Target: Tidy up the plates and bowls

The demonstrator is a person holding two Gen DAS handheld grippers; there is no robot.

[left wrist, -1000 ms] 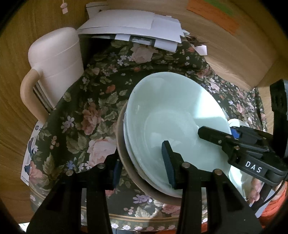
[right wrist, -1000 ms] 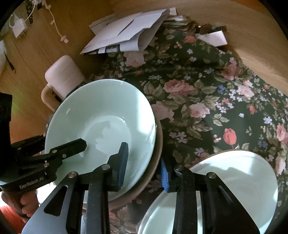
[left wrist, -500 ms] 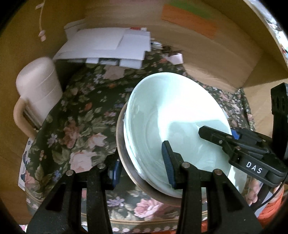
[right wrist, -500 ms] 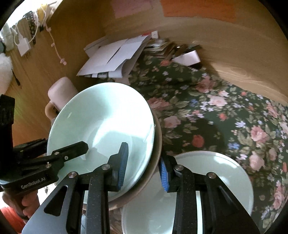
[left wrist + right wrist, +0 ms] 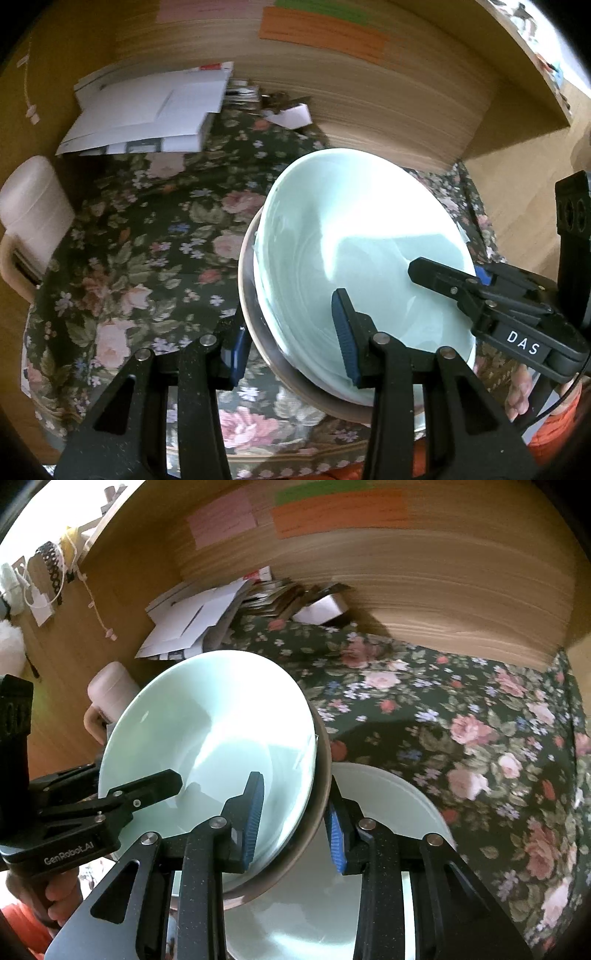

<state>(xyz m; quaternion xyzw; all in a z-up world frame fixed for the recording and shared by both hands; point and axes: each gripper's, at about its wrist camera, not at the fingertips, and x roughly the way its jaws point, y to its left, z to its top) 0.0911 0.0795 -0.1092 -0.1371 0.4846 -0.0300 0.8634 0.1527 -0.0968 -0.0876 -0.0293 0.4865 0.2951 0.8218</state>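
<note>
A: What are the two tools doing?
B: The left tool (image 5: 293,341) is pinching the near rim of a stack of dishes: pale green bowls (image 5: 354,243) nested in a brown-rimmed dish (image 5: 248,295). The right tool (image 5: 293,821) is pinching the opposite rim of the same stack.
A: Where is the stack sitting?
B: It is hanging tilted between the tools, above the surface, which is wearing a dark flowered cloth (image 5: 147,251).
A: Anything else nearby?
B: Another pale green plate (image 5: 391,805) is lying on the cloth under the right tool. A pink jug (image 5: 29,210) and white papers (image 5: 147,107) are lying further off, by the wooden wall (image 5: 443,576).
</note>
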